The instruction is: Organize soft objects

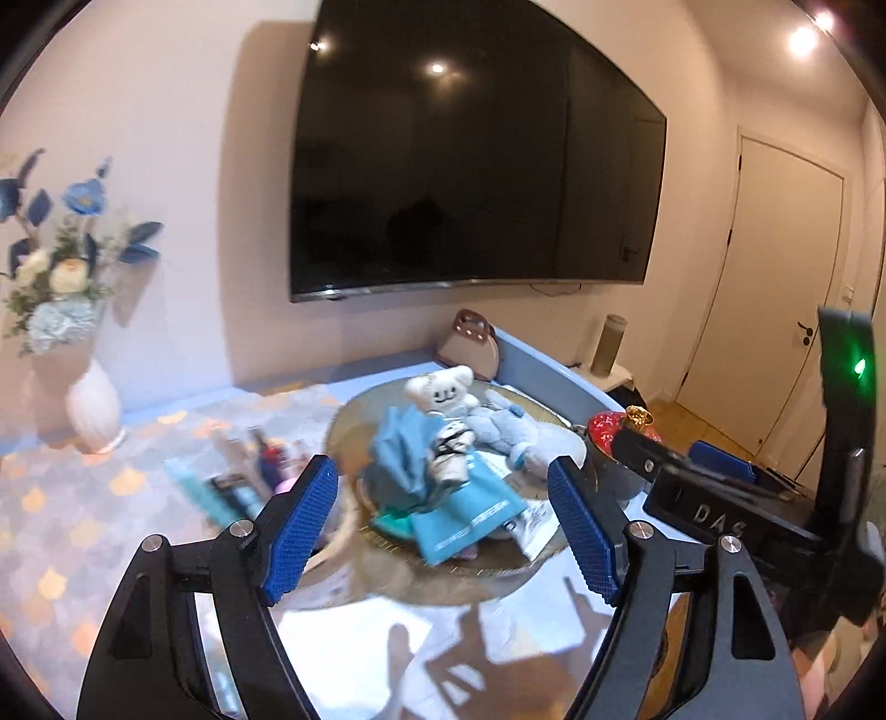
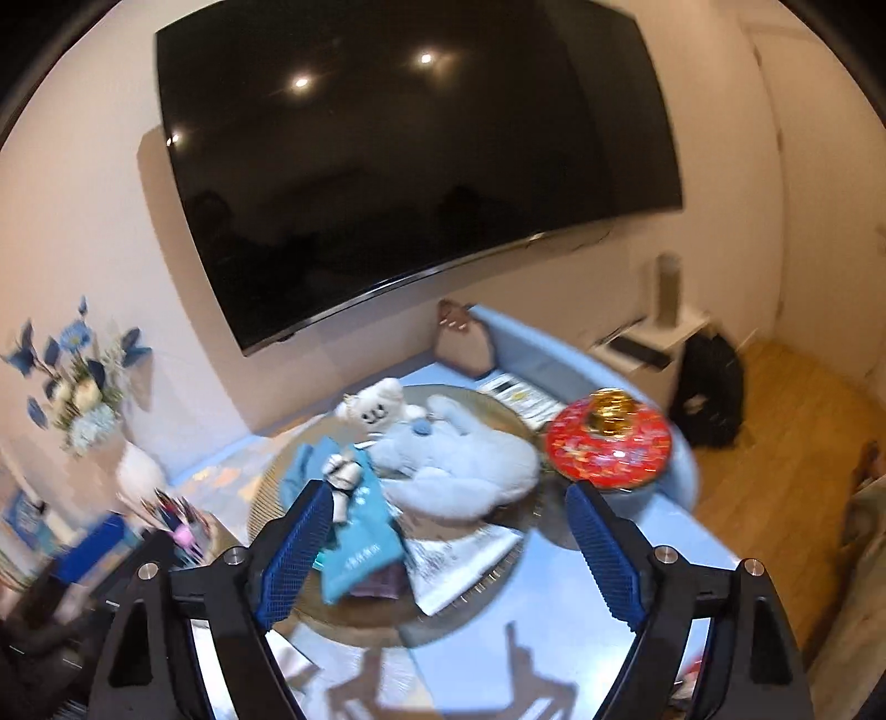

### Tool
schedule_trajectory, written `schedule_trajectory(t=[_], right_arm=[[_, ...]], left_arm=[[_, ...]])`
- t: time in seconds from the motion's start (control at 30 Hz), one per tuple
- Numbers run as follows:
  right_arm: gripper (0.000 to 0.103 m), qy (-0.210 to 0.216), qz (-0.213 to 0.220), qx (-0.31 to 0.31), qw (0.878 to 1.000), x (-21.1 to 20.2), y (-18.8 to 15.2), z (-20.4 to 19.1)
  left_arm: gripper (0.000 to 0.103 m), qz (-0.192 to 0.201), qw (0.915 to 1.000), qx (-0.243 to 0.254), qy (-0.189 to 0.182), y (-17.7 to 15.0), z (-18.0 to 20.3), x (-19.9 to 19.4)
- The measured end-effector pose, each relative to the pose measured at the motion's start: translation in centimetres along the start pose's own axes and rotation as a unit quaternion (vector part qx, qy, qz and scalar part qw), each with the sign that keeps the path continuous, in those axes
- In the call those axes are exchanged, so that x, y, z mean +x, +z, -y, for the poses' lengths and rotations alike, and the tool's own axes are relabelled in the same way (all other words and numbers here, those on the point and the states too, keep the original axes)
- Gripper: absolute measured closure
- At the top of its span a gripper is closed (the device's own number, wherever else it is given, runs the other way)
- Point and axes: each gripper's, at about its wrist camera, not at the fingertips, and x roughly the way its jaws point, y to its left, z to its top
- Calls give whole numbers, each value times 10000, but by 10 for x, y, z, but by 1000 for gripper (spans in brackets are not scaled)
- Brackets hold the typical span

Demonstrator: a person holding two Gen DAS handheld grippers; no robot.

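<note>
A large dark television hangs on a pale wall, its blank screen mirroring round ceiling lights. To its right stands a closed white door with a dark handle. Warm wooden floor runs past a low white side table bearing a grey cylinder. At left, blue and white flowers fill a white vase on the pale blue desk.

Blue table with round woven tray, white vase.
</note>
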Motion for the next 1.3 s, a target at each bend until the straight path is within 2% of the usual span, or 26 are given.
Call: schedule_trajectory(t=[0.13, 0.2, 0.27, 0.43, 0.53, 0.63, 0.67, 0.73, 0.87, 0.97, 1.03, 1.13, 1.2, 1.3], right_arm=[[18, -22, 29, -212, 9998, -12, -20, -16], [17, -325, 62, -219, 9992, -16, -32, -26], [15, -710, 111, -19, 9974, -17, -47, -32], [15, -555, 159, 779, 9953, -30, -87, -42], [15, -255, 125, 670, 9973, -34, -106, -75], [13, 158, 105, 97, 9998, -34, -124, -124], [13, 456, 25, -218, 9987, -32, -131, -148], [13, 700, -1, -651, 9954, -29, -140, -183], [0, 1226, -123, -1185, 9853, -10, -150, -237], [0, 1765, -408, -1402, 9734, 16, -151, -271], [0, 1940, -556, -1598, 9663, 31, -153, -292], [0, 1922, -570, -1895, 9612, 51, -159, -315], [0, 1827, -430, -2062, 9603, 60, -166, -323], [0, 1613, -474, -2149, 9621, 76, -177, -328]], left_arm=[[19, 93, 9996, -250, 84, -12, -30, -29], [19, 144, 9989, -387, 205, -20, -48, -41], [19, 103, 9980, -479, 391, -29, -65, -49], [19, -24, 9936, -644, 932, -58, -111, -67], [19, -135, 9855, -764, 1510, -81, -149, -72], [19, -209, 9750, -860, 2037, -100, -183, -80], [19, -238, 9707, -911, 2210, -106, -196, -83], [19, -292, 9624, -1045, 2491, -116, -224, -86], [19, -386, 9519, -1208, 2788, -124, -268, -86], [19, -445, 9464, -1420, 2867, -131, -297, -80], [19, -520, 9433, -1553, 2887, -136, -310, -74], [19, -635, 9360, -1689, 3022, -142, -324, -65], [19, -699, 9282, -1612, 3279, -144, -325, -59], [15, -758, 9306, -1374, 3308, -144, -321, -52]])
